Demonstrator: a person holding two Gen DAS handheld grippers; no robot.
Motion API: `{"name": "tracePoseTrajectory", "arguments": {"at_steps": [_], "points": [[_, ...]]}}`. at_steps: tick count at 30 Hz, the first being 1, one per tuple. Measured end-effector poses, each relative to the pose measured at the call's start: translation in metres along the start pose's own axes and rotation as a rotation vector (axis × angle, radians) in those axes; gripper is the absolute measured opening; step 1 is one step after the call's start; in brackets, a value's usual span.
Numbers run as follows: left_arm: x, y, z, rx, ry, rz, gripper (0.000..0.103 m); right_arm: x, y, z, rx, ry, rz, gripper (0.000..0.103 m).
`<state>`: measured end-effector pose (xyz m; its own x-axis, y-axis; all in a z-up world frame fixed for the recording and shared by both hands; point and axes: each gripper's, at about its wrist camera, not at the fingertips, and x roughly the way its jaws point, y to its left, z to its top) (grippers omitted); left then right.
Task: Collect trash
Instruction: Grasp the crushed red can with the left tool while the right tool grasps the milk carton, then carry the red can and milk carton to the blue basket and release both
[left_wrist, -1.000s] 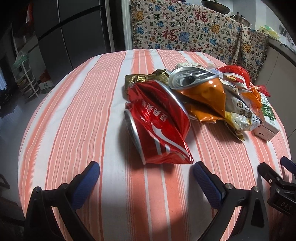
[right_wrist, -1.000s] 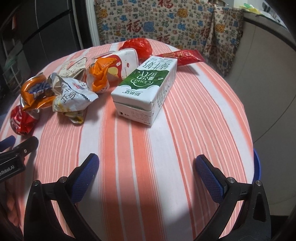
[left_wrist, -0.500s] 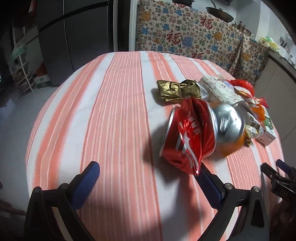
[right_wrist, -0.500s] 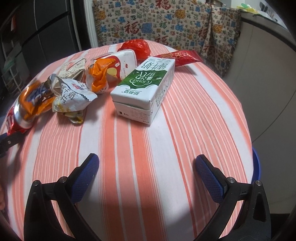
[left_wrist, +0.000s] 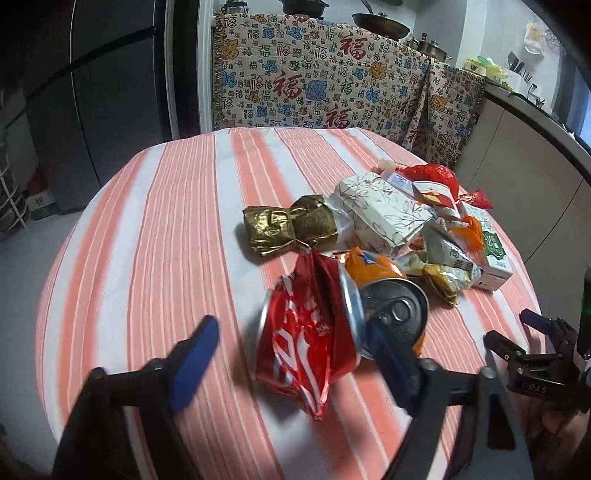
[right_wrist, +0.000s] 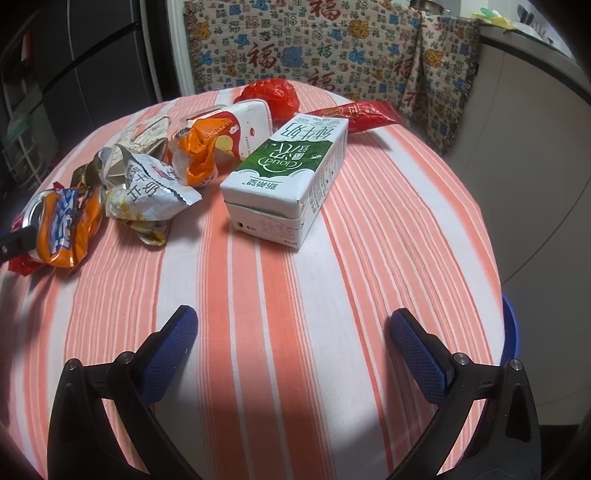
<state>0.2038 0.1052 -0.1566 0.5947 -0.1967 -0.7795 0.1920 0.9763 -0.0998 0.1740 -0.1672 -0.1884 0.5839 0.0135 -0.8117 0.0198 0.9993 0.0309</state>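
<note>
A crushed red can lies on the striped tablecloth between my left gripper's open fingers, its right side against the right pad. A crushed orange can sits just behind that pad; it also shows in the right wrist view. Behind lie a gold wrapper, a white floral box and snack bags. My right gripper is open and empty, well short of the green milk carton.
A red bag, a red wrapper and an orange-white packet lie at the back of the pile. A patterned cloth hangs behind the round table. A blue bin rim shows past the table's right edge.
My left gripper swung around the red can and moved in; the can now sits between its fingers, touching the right pad. The right gripper barely moved.
</note>
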Motion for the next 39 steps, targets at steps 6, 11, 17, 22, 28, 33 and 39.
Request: {"name": "tracePoseTrajectory", "arguments": {"at_steps": [6, 11, 17, 22, 28, 33, 39], "points": [[0.001, 0.007, -0.005, -0.002, 0.022, -0.022, 0.059, 0.0, -0.001, 0.0, 0.005, 0.002, 0.004, 0.103], [0.007, 0.008, -0.005, -0.007, 0.031, -0.018, 0.06, 0.001, -0.003, 0.0, 0.006, 0.006, 0.012, 0.103], [-0.012, 0.02, -0.009, -0.055, -0.047, -0.027, 0.058, -0.004, -0.024, 0.011, 0.045, 0.014, 0.058, 0.102], [-0.032, 0.035, -0.019, -0.125, -0.091, -0.021, 0.058, -0.005, -0.044, 0.07, 0.17, 0.022, 0.134, 0.094], [-0.05, 0.038, -0.033, -0.129, -0.099, 0.012, 0.058, 0.034, -0.028, 0.128, 0.221, 0.175, 0.196, 0.079], [-0.064, 0.032, -0.04, -0.137, -0.102, 0.01, 0.058, 0.056, -0.027, 0.139, 0.166, 0.287, 0.151, 0.055], [-0.078, 0.011, -0.044, -0.119, -0.113, -0.02, 0.058, 0.036, -0.031, 0.117, 0.053, 0.332, 0.175, 0.054]]}}
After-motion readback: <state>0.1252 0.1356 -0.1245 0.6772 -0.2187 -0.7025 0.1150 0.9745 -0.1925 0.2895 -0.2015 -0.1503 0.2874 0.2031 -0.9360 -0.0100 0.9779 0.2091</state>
